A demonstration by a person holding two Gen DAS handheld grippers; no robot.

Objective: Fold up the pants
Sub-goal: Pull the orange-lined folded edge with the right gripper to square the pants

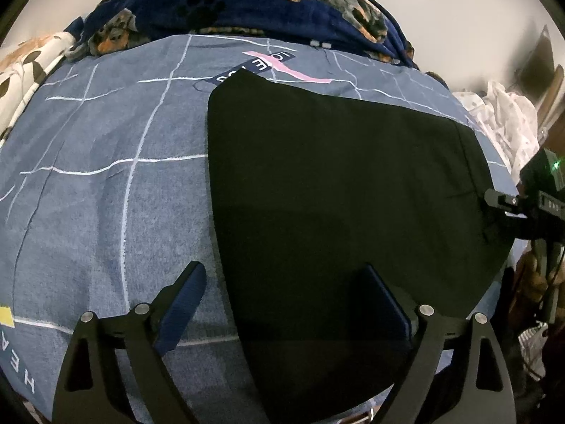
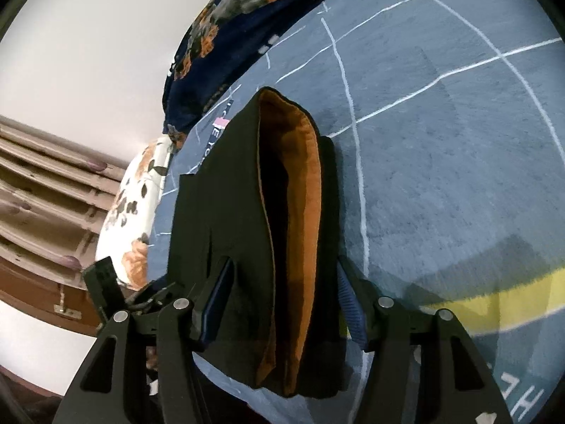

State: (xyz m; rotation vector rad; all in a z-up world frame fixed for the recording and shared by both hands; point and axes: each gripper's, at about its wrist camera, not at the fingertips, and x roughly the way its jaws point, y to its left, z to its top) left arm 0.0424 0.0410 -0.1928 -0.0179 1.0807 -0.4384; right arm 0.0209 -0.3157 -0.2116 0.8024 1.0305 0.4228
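Black pants (image 1: 339, 190) lie flat on the blue bedsheet (image 1: 106, 183), folded to a broad dark slab. My left gripper (image 1: 286, 279) is open, its fingers (image 1: 183, 296) astride the pants' near left edge, just above the cloth. In the right wrist view the pants (image 2: 219, 190) show their waist opening with an orange lining (image 2: 300, 219). My right gripper (image 2: 282, 282) is open, one finger on each side of that waist end. The right gripper also shows in the left wrist view (image 1: 508, 205) at the pants' right edge.
A navy blanket with dog prints (image 1: 247, 3) is heaped at the head of the bed. A white floral pillow (image 1: 24, 67) lies at the far left. White patterned cloth (image 1: 508, 120) hangs off the right. A wooden headboard or drawers (image 2: 42, 190) stand beyond the bed.
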